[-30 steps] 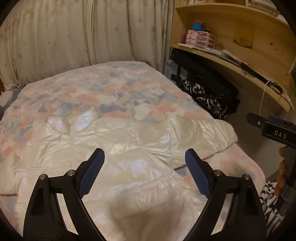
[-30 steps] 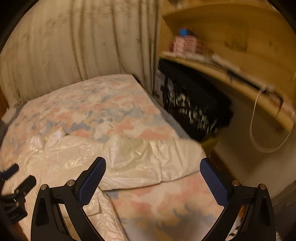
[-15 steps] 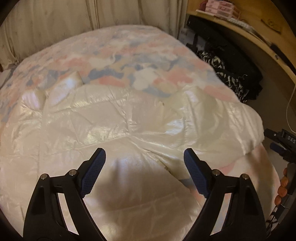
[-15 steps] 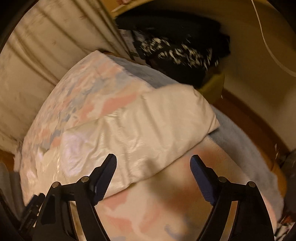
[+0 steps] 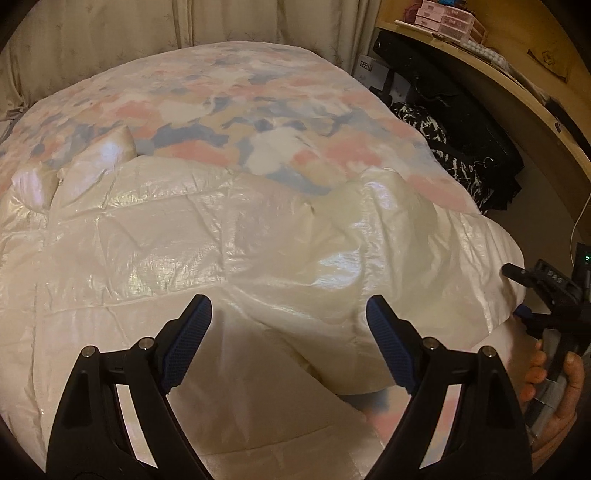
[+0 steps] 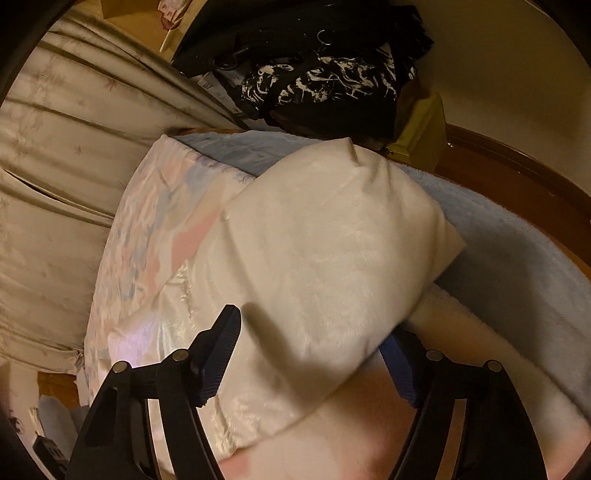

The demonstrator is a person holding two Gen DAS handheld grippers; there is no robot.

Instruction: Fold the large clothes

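Observation:
A big cream, shiny padded garment (image 5: 221, 240) lies spread across a bed with a pastel patchwork quilt (image 5: 240, 92). My left gripper (image 5: 287, 306) hovers open just over the garment's near middle, with nothing between its fingers. In the right wrist view the garment's thick right end (image 6: 325, 240) fills the gap of my right gripper (image 6: 310, 328). Its jaws are closing: one finger (image 6: 218, 354) lies over the fabric and the other is partly hidden under the fabric's edge. From the left wrist view, the right gripper (image 5: 546, 295) and the hand holding it show at the garment's right edge.
Beige curtains (image 5: 110, 37) hang behind the bed. To the right stand a curved wooden shelf (image 5: 517, 74) with pink boxes (image 5: 443, 18) and a pile of black clothes with white print (image 6: 325, 81). A light blue blanket (image 6: 498, 229) edges the bed above a wooden floor (image 6: 517, 166).
Both grippers have dropped toward the garment. The right one rolled, its jaws narrowed, and the garment's right end came between them. The left gripper stays open.

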